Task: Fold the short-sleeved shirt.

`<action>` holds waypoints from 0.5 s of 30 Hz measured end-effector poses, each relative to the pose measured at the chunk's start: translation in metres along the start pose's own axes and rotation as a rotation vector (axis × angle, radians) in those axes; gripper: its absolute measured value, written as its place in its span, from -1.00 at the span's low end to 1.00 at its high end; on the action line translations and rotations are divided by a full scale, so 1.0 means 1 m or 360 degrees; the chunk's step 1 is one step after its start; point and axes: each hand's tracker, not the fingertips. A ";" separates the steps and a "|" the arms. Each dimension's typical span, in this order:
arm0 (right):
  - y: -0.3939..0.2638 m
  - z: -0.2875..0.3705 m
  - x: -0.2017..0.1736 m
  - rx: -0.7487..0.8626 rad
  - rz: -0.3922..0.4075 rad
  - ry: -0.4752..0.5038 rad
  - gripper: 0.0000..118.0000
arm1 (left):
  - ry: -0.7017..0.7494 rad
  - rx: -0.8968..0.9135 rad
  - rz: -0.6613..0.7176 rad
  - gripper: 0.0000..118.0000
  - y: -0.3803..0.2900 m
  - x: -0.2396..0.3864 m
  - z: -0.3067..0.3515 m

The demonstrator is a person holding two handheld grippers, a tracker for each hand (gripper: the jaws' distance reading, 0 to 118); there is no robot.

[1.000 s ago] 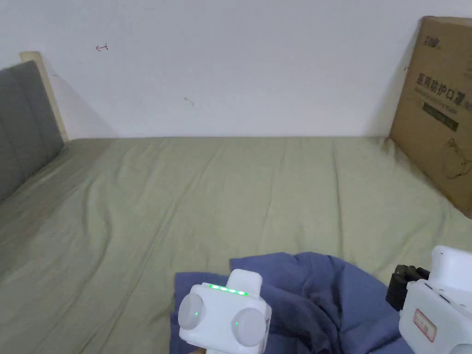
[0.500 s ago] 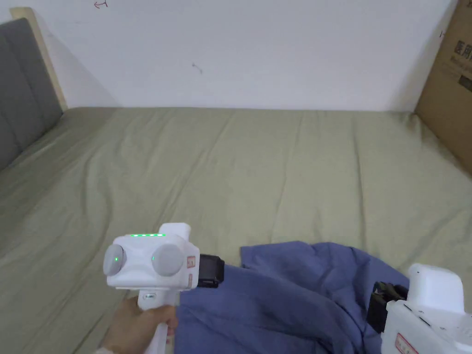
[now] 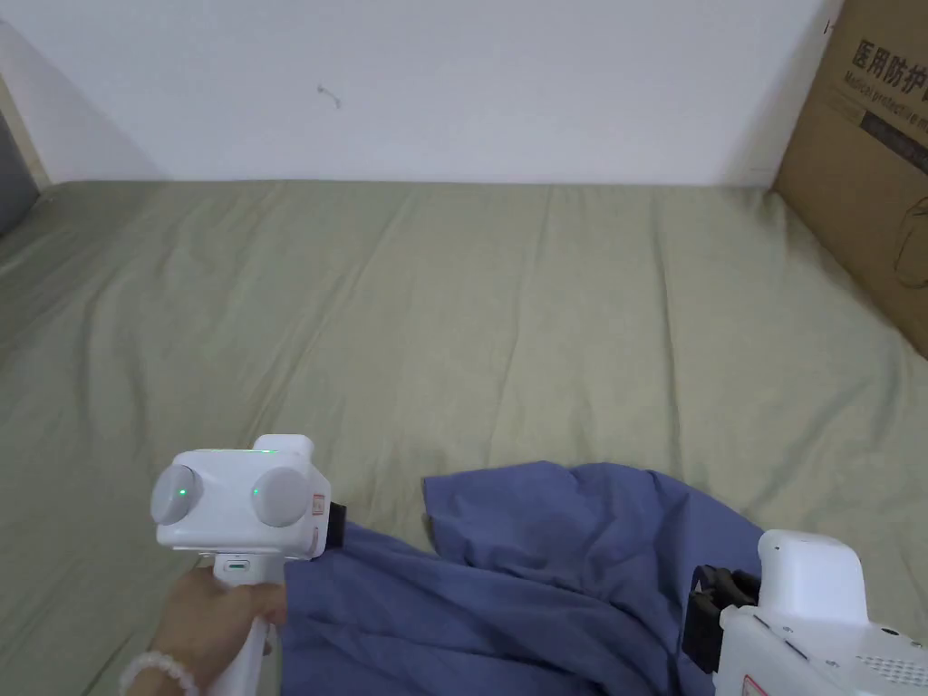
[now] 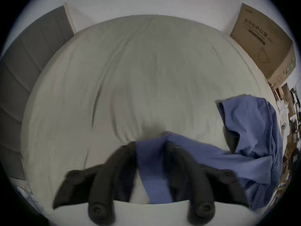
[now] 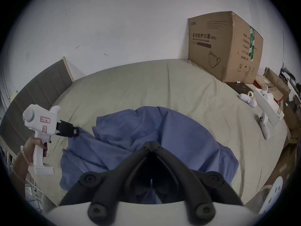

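So the blue short-sleeved shirt [image 3: 544,580] is lying crumpled on the near part of the bed [image 3: 453,317], bunched up with one flap thrown over itself, nowhere near flat. We'd call that the very start of the job: no fold is made, and the whole thing has to be spread out before any sleeve or side gets turned in.

Our left gripper [image 4: 150,149] has an edge of the shirt between its jaws, and in its own view a strip of blue cloth runs right through the gap with both jaws against it, so it looks like a proper pinch. From the right gripper view the cloth looks pulled taut from that grip toward the heap.

Our right gripper [image 5: 150,144] has its jaws pressed together at the tips over the middle of the pile. There's blue cloth showing low down between them, but we can't tell if anything is really caught at the tips.

Further out, a big cardboard box [image 3: 870,145] leans against the wall at the far right corner of the bed, and a grey headboard [image 5: 32,89] sits off to the left. Plenty of bare sheet beyond the shirt to lay it out on.
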 end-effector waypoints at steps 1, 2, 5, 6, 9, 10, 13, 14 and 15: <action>0.003 -0.001 0.004 0.0002 -0.0006 0.0029 -1.00 | -0.0065 0.0019 0.0010 -0.90 -0.001 -0.008 0.002; 0.009 -0.002 0.008 0.0003 0.0012 0.0047 -1.00 | -0.0084 0.0005 0.0056 -0.92 -0.001 -0.010 0.006; 0.035 -0.008 0.018 0.0030 0.0060 0.0084 -1.00 | -0.0142 0.0051 0.0104 -0.92 -0.004 -0.016 0.022; 0.047 -0.014 0.020 0.0042 0.0097 0.0107 -1.00 | -0.0151 0.0059 0.0100 -0.92 -0.005 -0.015 0.029; 0.081 -0.040 0.021 0.0017 0.0231 0.0189 -0.28 | -0.0144 0.0119 0.0057 -0.92 -0.007 -0.012 0.043; 0.091 -0.053 0.021 -0.0030 0.0233 0.0234 0.09 | -0.0143 0.0128 0.0049 -0.92 -0.007 -0.011 0.047; 0.116 -0.104 0.011 -0.0144 0.0325 0.0250 0.22 | -0.0154 0.0153 0.0046 -0.92 -0.008 -0.011 0.053; 0.119 -0.123 0.005 -0.0193 0.0361 0.0234 0.22 | -0.0149 0.0152 0.0039 -0.92 -0.008 -0.010 0.053; 0.122 -0.142 0.000 -0.0271 0.0394 0.0267 0.22 | -0.0144 0.0151 0.0036 -0.92 -0.009 -0.010 0.052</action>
